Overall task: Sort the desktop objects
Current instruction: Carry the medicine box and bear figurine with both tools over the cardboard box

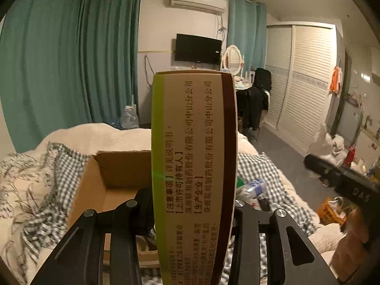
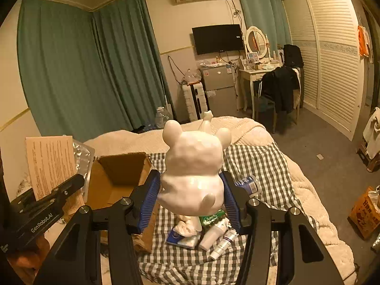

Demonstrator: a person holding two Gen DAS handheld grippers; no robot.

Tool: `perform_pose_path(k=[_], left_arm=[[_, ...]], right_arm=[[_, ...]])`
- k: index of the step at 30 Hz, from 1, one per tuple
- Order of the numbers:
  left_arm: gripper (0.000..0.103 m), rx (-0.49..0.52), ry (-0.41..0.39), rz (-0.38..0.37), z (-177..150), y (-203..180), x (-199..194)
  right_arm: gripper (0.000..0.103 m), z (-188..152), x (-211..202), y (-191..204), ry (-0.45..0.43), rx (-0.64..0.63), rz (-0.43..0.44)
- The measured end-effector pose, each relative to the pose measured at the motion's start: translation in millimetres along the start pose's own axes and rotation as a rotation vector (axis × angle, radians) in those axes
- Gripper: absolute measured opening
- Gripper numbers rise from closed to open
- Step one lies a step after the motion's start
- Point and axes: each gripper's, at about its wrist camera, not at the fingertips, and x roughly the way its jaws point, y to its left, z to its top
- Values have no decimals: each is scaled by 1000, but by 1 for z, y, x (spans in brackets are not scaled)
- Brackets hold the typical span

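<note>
Medicine box (image 1: 193,166) clamped in left tongs (image 1: 193,204), white bear figurine (image 2: 193,166) (right view only) in right tongs (image 2: 191,197).

I see a bed (image 2: 296,190) with a cream blanket (image 2: 133,140) and a checkered cloth (image 2: 268,166) on it. 1 open cardboard box (image 2: 111,185) sits at the cloth's left edge. Just right of it: 2 tubes (image 2: 220,239), a blue packet (image 2: 180,237), a small bottle (image 2: 249,185).
</note>
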Motion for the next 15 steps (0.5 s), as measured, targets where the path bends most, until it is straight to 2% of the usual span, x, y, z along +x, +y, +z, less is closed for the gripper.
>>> perform_pose_path(k=[9, 15], left_arm=[[39, -28, -19, 42, 6, 32, -7], [39, -62, -26, 81, 7, 57, -6]], right_arm=[[51, 11, -4, 23, -32, -24, 44], [51, 15, 5, 51, -36, -55, 98]])
